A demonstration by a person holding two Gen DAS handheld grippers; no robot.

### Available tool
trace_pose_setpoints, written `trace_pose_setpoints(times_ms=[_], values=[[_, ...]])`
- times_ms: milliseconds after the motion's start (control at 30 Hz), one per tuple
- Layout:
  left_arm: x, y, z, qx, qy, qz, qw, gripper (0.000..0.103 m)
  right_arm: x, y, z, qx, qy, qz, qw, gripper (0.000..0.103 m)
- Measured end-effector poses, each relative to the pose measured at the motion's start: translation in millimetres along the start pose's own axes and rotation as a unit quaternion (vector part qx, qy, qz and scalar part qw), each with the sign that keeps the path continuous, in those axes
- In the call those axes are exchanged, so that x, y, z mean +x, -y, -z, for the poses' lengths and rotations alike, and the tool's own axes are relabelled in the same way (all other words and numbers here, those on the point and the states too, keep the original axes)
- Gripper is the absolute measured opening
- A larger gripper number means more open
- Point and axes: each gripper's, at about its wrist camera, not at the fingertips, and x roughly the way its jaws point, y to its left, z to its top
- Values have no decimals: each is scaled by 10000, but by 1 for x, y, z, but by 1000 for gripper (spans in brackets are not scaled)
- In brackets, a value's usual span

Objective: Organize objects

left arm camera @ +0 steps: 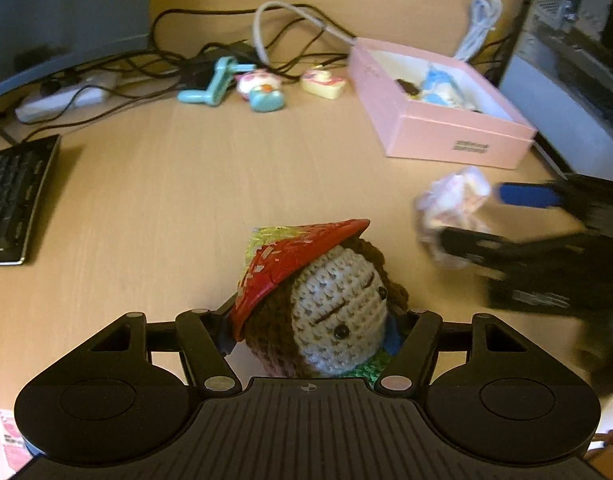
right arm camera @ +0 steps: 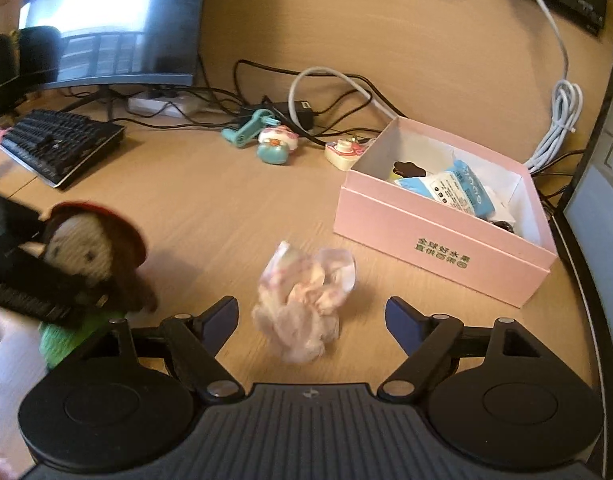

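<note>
Pink box (right arm camera: 438,236) holds a blue packet (right arm camera: 458,192) (lidless); left claw (left arm camera: 318,320) grips crochet doll (left arm camera: 338,312), right claw (right arm camera: 312,316) wide.

The left gripper (left arm camera: 312,328) is clamping a crocheted doll (left arm camera: 330,312) wearing a red hat. To the right, the right gripper (left arm camera: 470,216) is straddling a crumpled wrapper (left arm camera: 450,208). Farther right, a pink box (left arm camera: 446,128) is sitting open on the desk (left arm camera: 186,184).

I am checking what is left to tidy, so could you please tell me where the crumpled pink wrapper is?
The crumpled pink wrapper lies on the desk between the right gripper's open jaws, just in front of the pink box.
</note>
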Motion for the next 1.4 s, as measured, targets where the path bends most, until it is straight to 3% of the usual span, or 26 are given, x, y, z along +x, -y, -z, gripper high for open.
trace_pose_setpoints(times_ms=[33,133,233,333,433,500,567,600,700,767,933,1000,1067,1167,1233,1300,1400], values=[[-4,2,0,20,12,96,10000,70,7,0,-2,16,-74,-13,10000,78],[-21,4,-2,-130,243,629,9976,70,18,-2,-7,-37,-372,-64,9993,26],[-51,3,-12,-265,967,1187,9878,70,-5,3,-8,-5,-102,-84,9999,22],[-67,20,-27,485,1331,1126,9835,70,-32,18,-6,13,124,-31,9999,21],[-49,43,-37,1297,943,694,9846,71,-44,36,1,162,92,39,9998,22],[-29,51,-38,1479,622,554,9855,71,-47,44,8,242,81,103,9996,25],[-10,56,-36,1549,369,531,9858,71,-50,49,14,379,42,221,9990,48],[-1,60,-34,1610,288,508,9852,71,-53,51,15,486,62,229,9985,53],[18,72,-20,1935,159,365,9803,71,-66,57,13,827,177,-224,9962,56],[23,82,-8,2245,196,324,9737,71,-72,58,8,1026,236,-594,9927,64],[22,104,18,2823,505,264,9576,71,-68,57,-2,1655,23,-1697,9715,72],[18,109,25,2972,679,315,9519,71,-56,54,-2,1782,-218,-1932,9646,74],[13,109,29,3019,751,409,9495,72,-46,50,1,1786,-399,-1908,9644,74],[11,101,30,2909,657,389,9537,72,-40,47,4,1582,-412,-1530,9746,74],[10,90,29,2634,566,291,9626,72,-36,47,5,1475,-442,-1288,9796,74],[7,74,24,2177,452,335,9744,72,-31,48,7,1414,-498,-1101,9826,74],[-5,48,18,1331,303,701,9882,72,-29,51,10,1284,-515,-953,9858,74]])
